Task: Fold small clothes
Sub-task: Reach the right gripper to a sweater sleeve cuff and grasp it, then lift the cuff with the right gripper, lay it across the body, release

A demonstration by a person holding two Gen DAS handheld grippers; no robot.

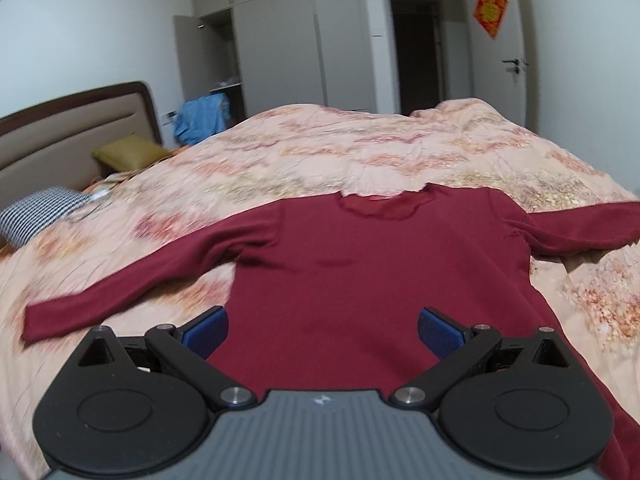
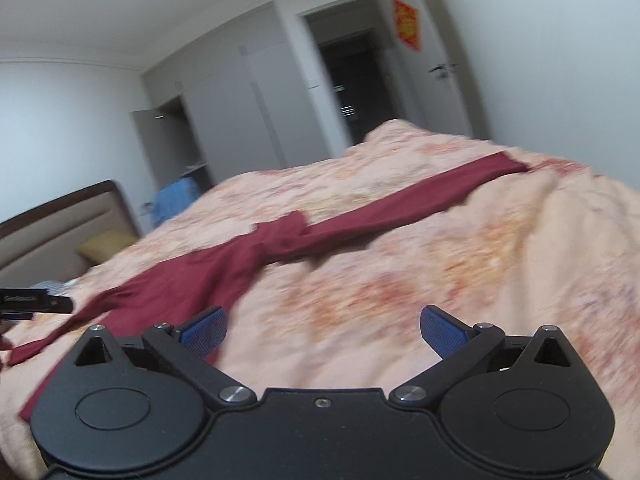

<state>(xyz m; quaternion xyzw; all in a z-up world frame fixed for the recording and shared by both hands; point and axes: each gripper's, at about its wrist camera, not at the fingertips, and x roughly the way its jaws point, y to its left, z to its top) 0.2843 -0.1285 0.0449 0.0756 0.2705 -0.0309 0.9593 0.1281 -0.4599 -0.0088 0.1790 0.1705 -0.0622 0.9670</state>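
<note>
Left wrist view: dark red long-sleeved top [image 1: 360, 264] lies flat on the bed's floral quilt [image 1: 360, 148], neckline away from the camera, both sleeves spread out sideways.
Left gripper [image 1: 323, 334]: over the lower body of the top, jaws spread wide, nothing between the blue pads [image 1: 208, 330].
Right wrist view: the same top [image 2: 224, 268] runs across the quilt [image 2: 460, 264], one sleeve stretching to the far right, cloth bunched where that sleeve meets the body.
Right gripper [image 2: 323, 332]: over bare quilt just right of the top's body, jaws released and empty.
Surroundings: padded headboard [image 1: 60, 136], yellow pillow [image 1: 128, 154], checked pillow [image 1: 38, 212], grey wardrobe [image 1: 288, 48], blue cloth [image 1: 202, 118], red door decoration [image 1: 490, 9].
Sharpness: both views motion-blurred.
</note>
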